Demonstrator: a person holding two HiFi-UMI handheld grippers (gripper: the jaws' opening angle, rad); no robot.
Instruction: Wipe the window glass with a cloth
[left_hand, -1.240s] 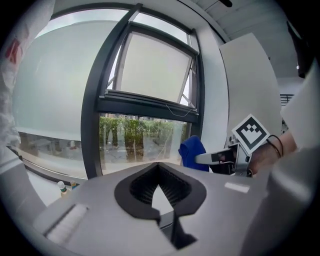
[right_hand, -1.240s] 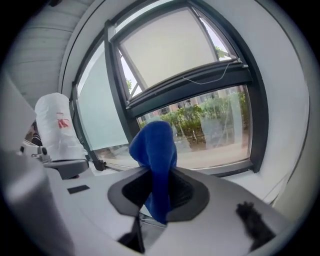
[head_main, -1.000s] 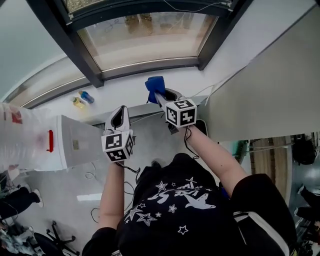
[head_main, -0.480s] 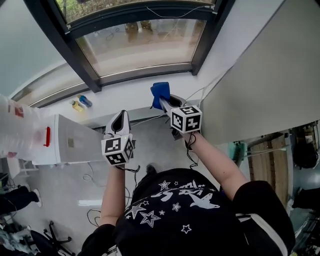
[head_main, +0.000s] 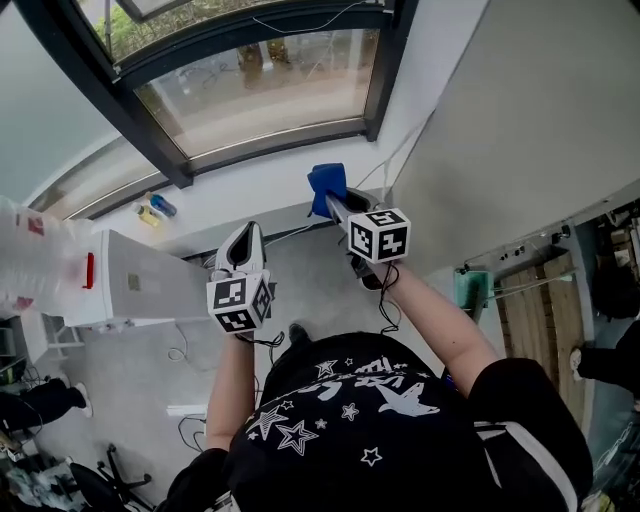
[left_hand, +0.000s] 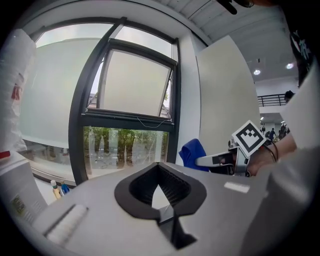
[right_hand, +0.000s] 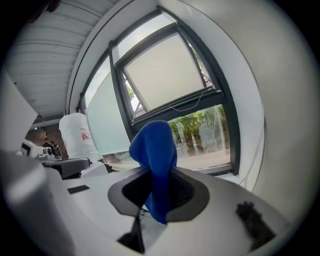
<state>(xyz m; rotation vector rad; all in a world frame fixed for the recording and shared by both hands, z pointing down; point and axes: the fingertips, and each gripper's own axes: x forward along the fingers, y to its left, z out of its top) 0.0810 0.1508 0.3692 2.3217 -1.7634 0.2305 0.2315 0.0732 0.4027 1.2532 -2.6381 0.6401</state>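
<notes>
The window glass (head_main: 250, 85) sits in a black frame at the top of the head view, with trees behind it. My right gripper (head_main: 334, 200) is shut on a blue cloth (head_main: 327, 184) that sticks up past its tips, below the window's lower right corner and apart from the pane. In the right gripper view the cloth (right_hand: 155, 150) stands between the jaws of that gripper (right_hand: 159, 175), with the glass (right_hand: 200, 135) beyond. My left gripper (head_main: 244, 236) is lower and to the left, shut and empty. The left gripper view shows its closed tips (left_hand: 159, 167), the pane (left_hand: 125, 147) and the cloth (left_hand: 192, 152).
A white cabinet (head_main: 130, 290) and a white plastic bag (head_main: 30, 260) stand at the left. Small bottles (head_main: 155, 208) rest on the white sill. A grey panel (head_main: 520, 130) rises at the right, with a thin cable (head_main: 400, 150) along the wall.
The view has swung so the window sits further left. My right gripper with the cloth has risen slightly toward the sill; the left gripper has kept its place beside it.
</notes>
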